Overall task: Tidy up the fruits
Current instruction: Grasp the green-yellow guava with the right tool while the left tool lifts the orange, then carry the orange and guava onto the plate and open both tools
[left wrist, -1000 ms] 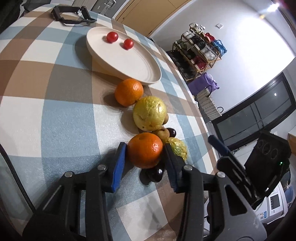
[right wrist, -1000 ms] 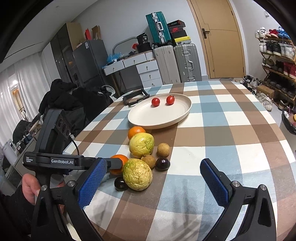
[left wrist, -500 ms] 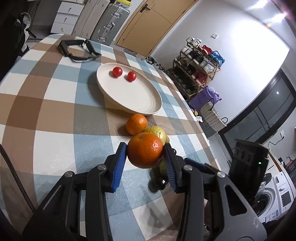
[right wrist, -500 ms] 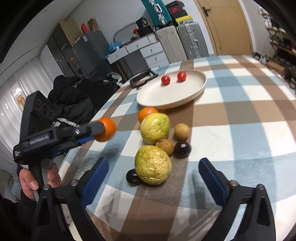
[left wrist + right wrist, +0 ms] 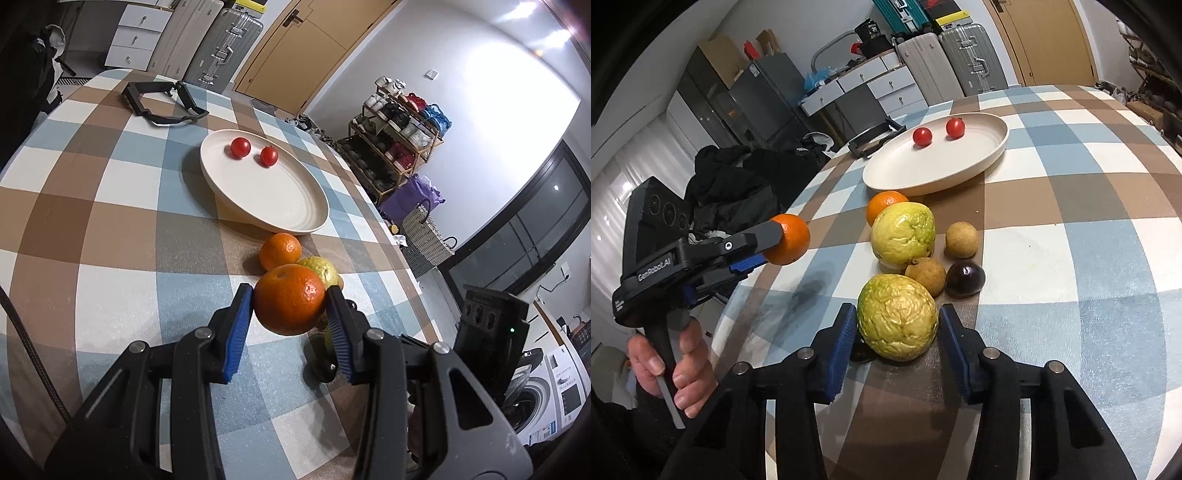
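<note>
Checked tablecloth [image 5: 110, 229]: plate [image 5: 295, 221], fruits [image 5: 903, 236].

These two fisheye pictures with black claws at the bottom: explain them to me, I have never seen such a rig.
No robot here: a person holds a two-finger claw in each hand, each with a camera looking along its fingers.

The left wrist view shows the left claw shut on an orange, lifted above the checked table.

The right wrist view shows the right claw, whose jaws have just been closing, around a wrinkled yellow-green fruit that sits on the table. The person's hand appears there too.

A cream plate holds two small red fruits. Near it lie another orange, a second yellow-green fruit and small brown and dark fruits.
</note>
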Action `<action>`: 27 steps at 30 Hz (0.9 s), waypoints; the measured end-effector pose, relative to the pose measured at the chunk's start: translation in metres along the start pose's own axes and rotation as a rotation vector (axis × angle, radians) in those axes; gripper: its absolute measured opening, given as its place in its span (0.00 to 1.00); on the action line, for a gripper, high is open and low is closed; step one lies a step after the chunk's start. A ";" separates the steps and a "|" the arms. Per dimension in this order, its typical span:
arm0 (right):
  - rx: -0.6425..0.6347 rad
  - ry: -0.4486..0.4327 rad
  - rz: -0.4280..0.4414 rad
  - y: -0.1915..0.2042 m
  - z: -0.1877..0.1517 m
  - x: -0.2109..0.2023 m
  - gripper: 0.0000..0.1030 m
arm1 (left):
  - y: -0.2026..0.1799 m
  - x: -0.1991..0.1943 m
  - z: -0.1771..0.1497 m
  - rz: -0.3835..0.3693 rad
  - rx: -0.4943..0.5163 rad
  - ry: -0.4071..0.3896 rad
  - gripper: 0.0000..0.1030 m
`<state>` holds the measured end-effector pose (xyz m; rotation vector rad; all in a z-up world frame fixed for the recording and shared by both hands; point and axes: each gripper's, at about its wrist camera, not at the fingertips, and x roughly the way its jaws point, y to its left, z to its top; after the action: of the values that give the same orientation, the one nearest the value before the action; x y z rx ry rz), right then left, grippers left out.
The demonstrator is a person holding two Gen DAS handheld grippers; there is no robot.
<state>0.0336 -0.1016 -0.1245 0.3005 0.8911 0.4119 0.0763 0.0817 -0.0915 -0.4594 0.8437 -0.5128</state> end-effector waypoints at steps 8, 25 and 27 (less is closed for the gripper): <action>-0.023 -0.094 0.059 0.002 0.009 -0.022 0.44 | -0.002 0.000 0.015 0.017 0.017 -0.022 0.36; -0.014 -0.225 0.113 -0.014 0.123 -0.040 0.44 | 0.001 0.038 0.118 0.117 0.076 -0.075 0.36; -0.014 -0.225 0.106 -0.018 0.141 -0.036 0.44 | 0.003 0.048 0.132 0.130 0.084 -0.072 0.36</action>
<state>0.1298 -0.1459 -0.0234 0.3749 0.6540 0.4722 0.2090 0.0794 -0.0443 -0.3416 0.7742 -0.4074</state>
